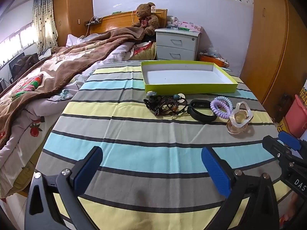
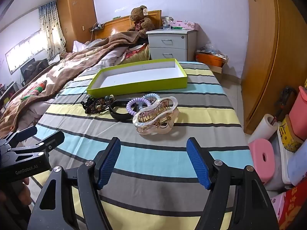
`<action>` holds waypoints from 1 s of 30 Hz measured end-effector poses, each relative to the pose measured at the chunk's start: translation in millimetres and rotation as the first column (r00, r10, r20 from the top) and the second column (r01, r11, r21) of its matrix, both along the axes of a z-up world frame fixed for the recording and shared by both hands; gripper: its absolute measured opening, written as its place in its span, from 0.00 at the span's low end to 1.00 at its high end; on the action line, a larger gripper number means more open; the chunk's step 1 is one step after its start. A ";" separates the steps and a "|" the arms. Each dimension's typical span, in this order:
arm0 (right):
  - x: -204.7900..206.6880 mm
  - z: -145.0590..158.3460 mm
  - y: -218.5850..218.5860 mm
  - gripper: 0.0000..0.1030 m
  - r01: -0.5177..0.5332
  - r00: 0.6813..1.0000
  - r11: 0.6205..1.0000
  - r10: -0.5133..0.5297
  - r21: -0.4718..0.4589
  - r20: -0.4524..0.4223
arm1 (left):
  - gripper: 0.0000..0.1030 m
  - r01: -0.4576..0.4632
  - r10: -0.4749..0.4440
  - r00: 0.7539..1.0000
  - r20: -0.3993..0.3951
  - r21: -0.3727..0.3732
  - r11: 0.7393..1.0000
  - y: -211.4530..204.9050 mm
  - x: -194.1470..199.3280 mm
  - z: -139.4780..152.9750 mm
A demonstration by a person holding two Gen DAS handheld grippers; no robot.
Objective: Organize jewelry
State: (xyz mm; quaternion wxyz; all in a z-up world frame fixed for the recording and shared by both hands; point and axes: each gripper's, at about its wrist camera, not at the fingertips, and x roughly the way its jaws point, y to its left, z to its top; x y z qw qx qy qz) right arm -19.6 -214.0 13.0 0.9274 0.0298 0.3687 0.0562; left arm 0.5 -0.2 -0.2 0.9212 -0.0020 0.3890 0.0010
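Jewelry (image 1: 167,103) – striped cloth (image 1: 134,126), bedroom

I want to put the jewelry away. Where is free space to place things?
The green box is bare inside. The striped cloth is bare between the fingers and the jewelry row. Crowded: beads, black band, purple coil and hair claw lie close together.

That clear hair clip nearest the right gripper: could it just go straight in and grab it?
Probably yes. The right gripper is open, the hair clip lies directly ahead, and only bare striped cloth lies between.
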 end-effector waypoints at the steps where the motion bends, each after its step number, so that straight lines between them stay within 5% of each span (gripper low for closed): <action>1: -0.5 -0.1 0.1 0.69 0.001 1.000 1.000 -0.001 0.000 0.000 | 1.00 -0.002 0.002 1.000 0.002 0.004 1.000 -0.2 -0.1 0.0; 30: 2.5 -3.0 3.3 0.69 0.011 1.000 1.000 -0.011 0.003 0.008 | 1.00 0.006 -0.006 0.999 0.041 -0.004 1.000 1.4 -6.8 2.2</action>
